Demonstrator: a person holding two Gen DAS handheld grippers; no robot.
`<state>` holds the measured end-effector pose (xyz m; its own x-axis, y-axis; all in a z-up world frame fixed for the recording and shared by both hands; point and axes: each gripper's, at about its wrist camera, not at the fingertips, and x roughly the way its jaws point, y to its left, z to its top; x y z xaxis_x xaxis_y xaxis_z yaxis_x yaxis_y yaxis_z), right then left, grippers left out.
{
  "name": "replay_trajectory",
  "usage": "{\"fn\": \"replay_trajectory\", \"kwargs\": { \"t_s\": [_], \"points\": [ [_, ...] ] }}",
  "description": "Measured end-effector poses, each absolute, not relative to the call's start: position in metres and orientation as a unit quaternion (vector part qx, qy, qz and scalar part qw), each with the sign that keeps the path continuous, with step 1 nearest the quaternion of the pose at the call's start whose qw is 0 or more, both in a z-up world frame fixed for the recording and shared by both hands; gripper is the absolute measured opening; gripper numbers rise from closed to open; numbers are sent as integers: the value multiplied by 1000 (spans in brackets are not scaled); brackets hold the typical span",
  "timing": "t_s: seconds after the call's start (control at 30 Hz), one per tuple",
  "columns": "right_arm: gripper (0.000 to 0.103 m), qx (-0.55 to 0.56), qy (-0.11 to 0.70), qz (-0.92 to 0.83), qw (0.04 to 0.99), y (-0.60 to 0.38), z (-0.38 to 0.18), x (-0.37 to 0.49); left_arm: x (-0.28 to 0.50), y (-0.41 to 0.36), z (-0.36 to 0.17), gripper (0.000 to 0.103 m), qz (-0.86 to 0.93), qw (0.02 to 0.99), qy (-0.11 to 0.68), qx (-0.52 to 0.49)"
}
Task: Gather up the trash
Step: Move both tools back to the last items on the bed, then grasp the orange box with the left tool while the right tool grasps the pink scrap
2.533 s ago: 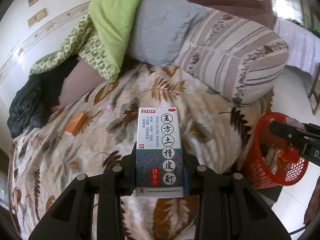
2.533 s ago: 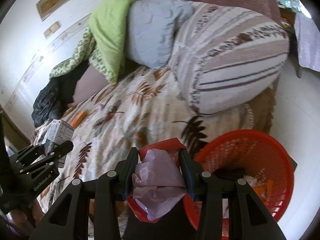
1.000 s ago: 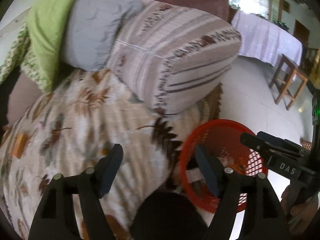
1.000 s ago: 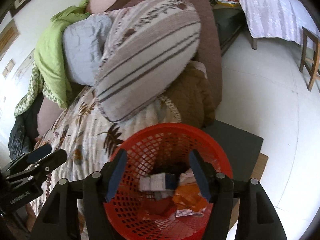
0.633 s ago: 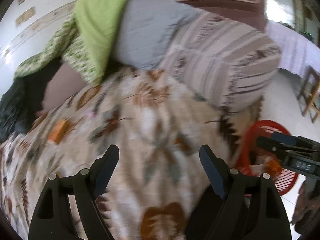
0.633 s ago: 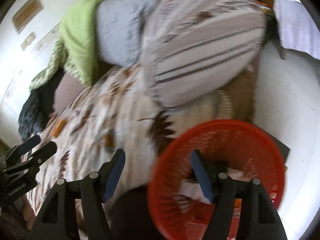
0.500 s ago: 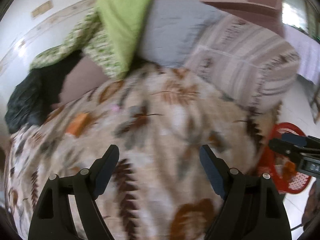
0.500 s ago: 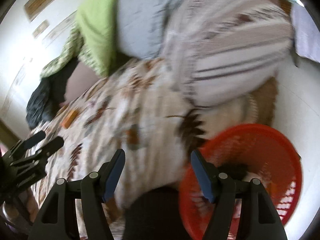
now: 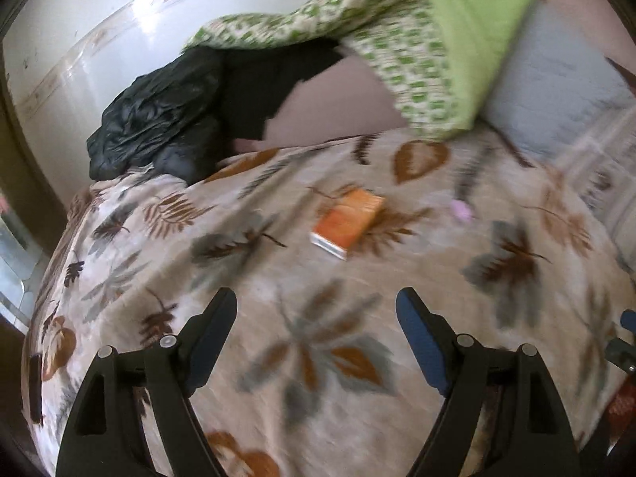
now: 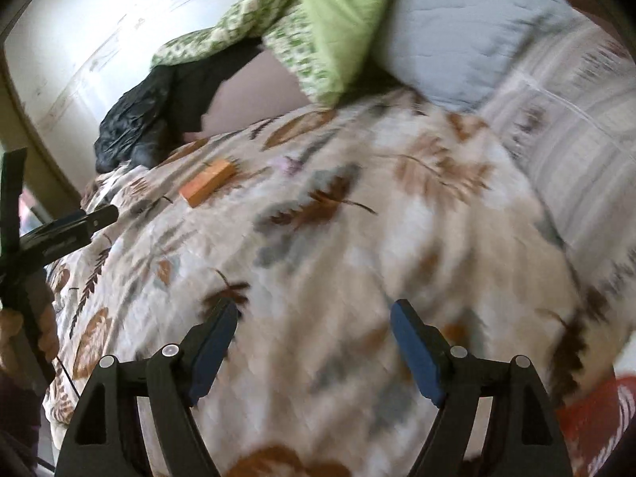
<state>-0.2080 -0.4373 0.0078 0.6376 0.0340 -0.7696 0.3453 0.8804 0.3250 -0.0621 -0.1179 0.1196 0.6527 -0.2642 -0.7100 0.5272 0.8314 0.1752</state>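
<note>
An orange box (image 9: 346,221) lies flat on the leaf-patterned blanket (image 9: 278,286), ahead of my left gripper (image 9: 317,308), which is open and empty above the blanket. A small pink scrap (image 9: 461,210) lies to the right of the box. In the right wrist view the orange box (image 10: 207,182) is far ahead to the left and the pink scrap (image 10: 287,165) sits beyond it. My right gripper (image 10: 314,318) is open and empty over the blanket. The red basket (image 10: 592,421) shows only as a blurred edge at the lower right.
A black bag (image 9: 155,119) and dark clothes lie at the back left. A green patterned quilt (image 9: 421,31), a grey pillow (image 10: 469,28) and a striped bolster (image 10: 576,151) are piled at the back right. The left gripper shows at the left edge of the right wrist view (image 10: 59,234).
Both grippers have let go of their trash at the red basket and swung left, back over the blanket. The orange box is now ahead of the left gripper.
</note>
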Motion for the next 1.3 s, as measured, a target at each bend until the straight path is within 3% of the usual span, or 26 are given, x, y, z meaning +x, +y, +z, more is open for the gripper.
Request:
{"fn": "replay_trajectory", "kwargs": {
  "t_s": [0.63, 0.73, 0.9, 1.13, 1.2, 1.23, 1.3],
  "points": [
    [82, 144, 455, -54, 877, -440, -55, -5, 88, -212, 38, 82, -290, 828, 431, 214],
    [82, 118, 464, -63, 875, -439, -64, 20, 97, -217, 32, 90, -299, 826, 426, 217],
    [74, 116, 472, -82, 870, -447, -76, 48, 105, -224, 27, 98, -311, 825, 423, 208],
    [70, 124, 473, -87, 868, -449, -83, 56, 105, -227, 11, 98, -336, 799, 467, 176],
    [64, 122, 472, -90, 869, -448, -83, 55, 100, -228, 6, 98, -330, 796, 469, 193],
    [59, 121, 472, -93, 868, -448, -84, 55, 97, -228, 4, 96, -322, 801, 463, 202],
    [35, 123, 470, -98, 868, -451, -83, 53, 93, -226, 6, 67, -307, 809, 455, 209]
  ]
}}
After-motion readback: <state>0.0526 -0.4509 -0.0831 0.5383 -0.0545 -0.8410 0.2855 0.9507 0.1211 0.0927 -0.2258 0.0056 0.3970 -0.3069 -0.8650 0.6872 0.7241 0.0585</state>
